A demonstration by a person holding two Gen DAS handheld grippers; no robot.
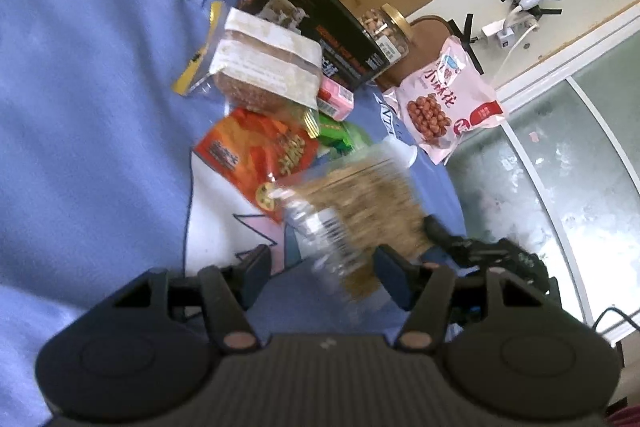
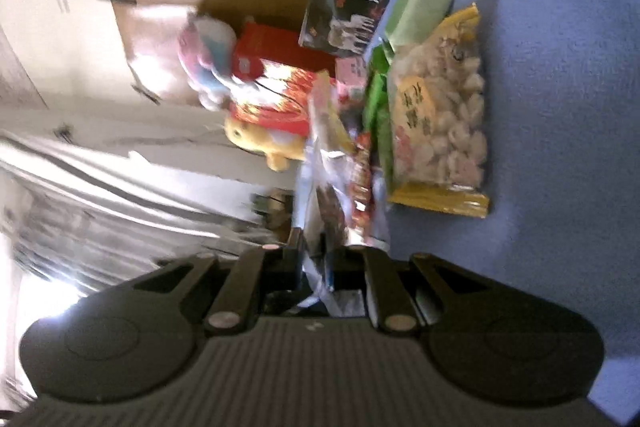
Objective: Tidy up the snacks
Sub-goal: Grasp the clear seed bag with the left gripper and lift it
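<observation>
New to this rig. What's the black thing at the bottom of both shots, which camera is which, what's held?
No robot: a person carries a black two-finger gripper in each hand, a fisheye camera on each looking along its fingers. Left view: the left gripper stands open around a blurred clear bag of brown grainy snack, not pressing it. Right view, rolled sideways: the right gripper is shut on a crinkly clear wrapper. On the blue cloth lie an orange-red packet, a pink pouch and a black box.

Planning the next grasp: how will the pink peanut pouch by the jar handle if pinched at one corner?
The pink peanut pouch looks like thin film, so probably floppy, sagging from one corner. Loose nuts would likely shift downward. Its glossy surface may be slippery; it leans upright, so a nudge could tip it.
</observation>
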